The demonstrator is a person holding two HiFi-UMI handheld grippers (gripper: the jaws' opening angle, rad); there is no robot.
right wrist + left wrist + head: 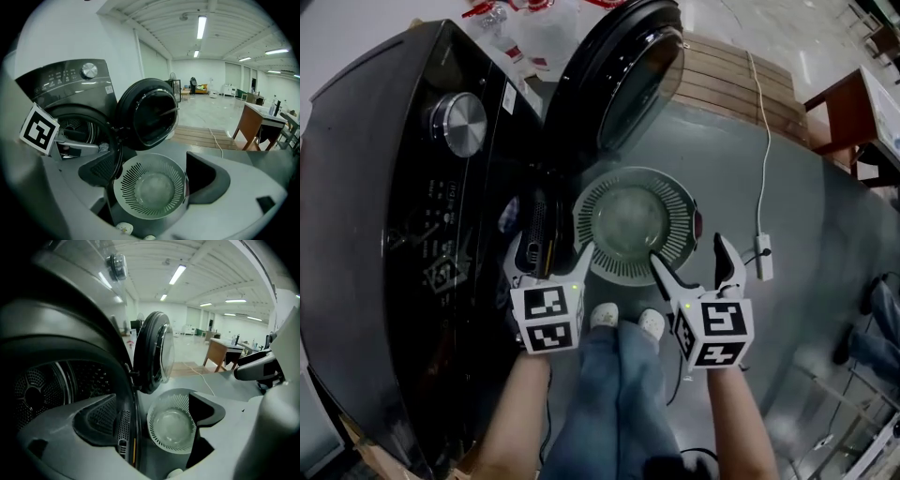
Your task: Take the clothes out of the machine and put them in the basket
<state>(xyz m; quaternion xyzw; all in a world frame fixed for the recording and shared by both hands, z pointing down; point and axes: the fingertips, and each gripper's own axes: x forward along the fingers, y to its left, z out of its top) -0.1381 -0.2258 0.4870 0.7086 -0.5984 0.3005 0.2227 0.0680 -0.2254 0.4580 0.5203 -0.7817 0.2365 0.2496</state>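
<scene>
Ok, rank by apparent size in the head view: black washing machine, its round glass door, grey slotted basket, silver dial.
1. Black washing machine
2. Round glass door, narrowly; it sits nearer the camera
3. Grey slotted basket
4. Silver dial

A: What sort of room is it?
B: A big open hall with white walls [61, 37], a grey floor [811, 211] and long tube lights [202, 26] along a ribbed ceiling [159, 18].
A: Any furniture?
B: 1 brown wooden desk [260, 124] on the right. There's also a slatted wooden platform [741, 84], with a white cable [766, 141] trailing over it.
</scene>
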